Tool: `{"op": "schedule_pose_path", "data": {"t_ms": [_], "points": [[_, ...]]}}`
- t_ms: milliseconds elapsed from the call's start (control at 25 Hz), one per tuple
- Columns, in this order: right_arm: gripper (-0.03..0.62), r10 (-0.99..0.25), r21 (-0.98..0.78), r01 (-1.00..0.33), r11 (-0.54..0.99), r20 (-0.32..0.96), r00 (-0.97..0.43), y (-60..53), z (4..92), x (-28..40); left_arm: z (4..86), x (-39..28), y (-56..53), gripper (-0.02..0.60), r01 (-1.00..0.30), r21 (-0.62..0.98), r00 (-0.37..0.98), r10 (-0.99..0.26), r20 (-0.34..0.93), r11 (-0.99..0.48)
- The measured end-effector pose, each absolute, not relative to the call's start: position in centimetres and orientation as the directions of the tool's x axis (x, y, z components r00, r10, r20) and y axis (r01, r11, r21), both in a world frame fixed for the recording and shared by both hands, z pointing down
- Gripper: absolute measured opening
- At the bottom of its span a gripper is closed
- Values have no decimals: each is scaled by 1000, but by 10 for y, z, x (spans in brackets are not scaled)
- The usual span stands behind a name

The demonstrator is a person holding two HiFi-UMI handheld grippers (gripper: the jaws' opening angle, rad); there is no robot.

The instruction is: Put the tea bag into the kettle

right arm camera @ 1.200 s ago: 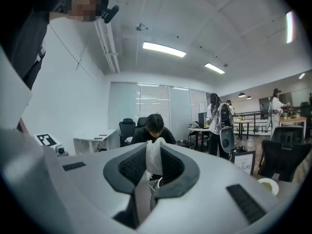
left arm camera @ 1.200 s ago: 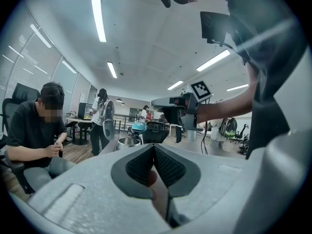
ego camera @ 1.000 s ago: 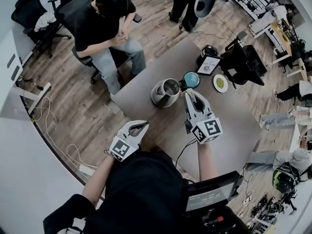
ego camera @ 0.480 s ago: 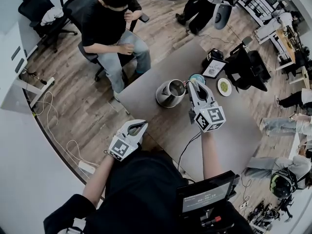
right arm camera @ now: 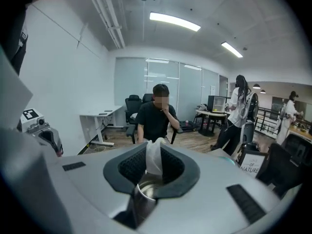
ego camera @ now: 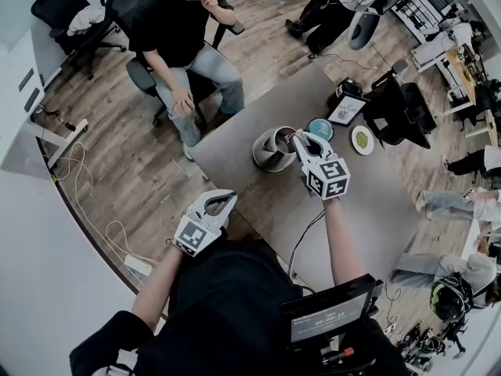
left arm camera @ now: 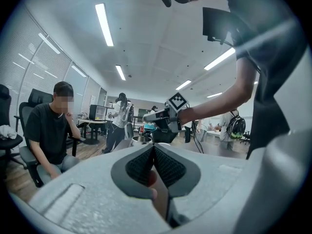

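Note:
A steel kettle (ego camera: 272,149) stands open-topped near the far left corner of the grey table (ego camera: 368,210). My right gripper (ego camera: 297,138) hangs over the kettle's right rim, shut on a white tea bag (right arm camera: 153,156) that sticks up between the pads. In the right gripper view the kettle's (right arm camera: 145,193) open mouth lies just below the jaws. My left gripper (ego camera: 227,201) is held low by the table's near left edge, away from the kettle, its pads pressed together with nothing in them. The left gripper view shows the kettle (left arm camera: 141,140) far ahead under the right gripper (left arm camera: 152,117).
Right of the kettle lie a teal lid (ego camera: 319,128), a small plate with green leaves (ego camera: 362,139) and a standing card (ego camera: 347,110). A black bag (ego camera: 401,106) sits behind them. A person (ego camera: 184,37) sits on a chair beyond the table's far left edge.
My right gripper has moved left with the tea bag, from beside the teal lid to above the kettle's rim. The left gripper has stayed put. The seated person has shifted their arms.

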State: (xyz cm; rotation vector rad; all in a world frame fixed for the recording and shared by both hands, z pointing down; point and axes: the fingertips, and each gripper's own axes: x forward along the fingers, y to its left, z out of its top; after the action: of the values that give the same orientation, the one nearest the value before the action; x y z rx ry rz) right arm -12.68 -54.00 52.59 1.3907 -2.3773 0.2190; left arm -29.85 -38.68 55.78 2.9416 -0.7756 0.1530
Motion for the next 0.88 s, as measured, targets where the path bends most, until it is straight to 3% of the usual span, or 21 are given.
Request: {"op": "schedule_pose_path", "data": {"t_ms": [560,880], "points": [[52,-551,187,-701,688,764,-337,-552,608,-130,559,-300,-392,3,-499,82,865,-489,117,-863],[52,-425,190,-597,779,861,-280,-560,631,-140,561,-300,-393,3,-499,103,865,-488,115,-860]]}}
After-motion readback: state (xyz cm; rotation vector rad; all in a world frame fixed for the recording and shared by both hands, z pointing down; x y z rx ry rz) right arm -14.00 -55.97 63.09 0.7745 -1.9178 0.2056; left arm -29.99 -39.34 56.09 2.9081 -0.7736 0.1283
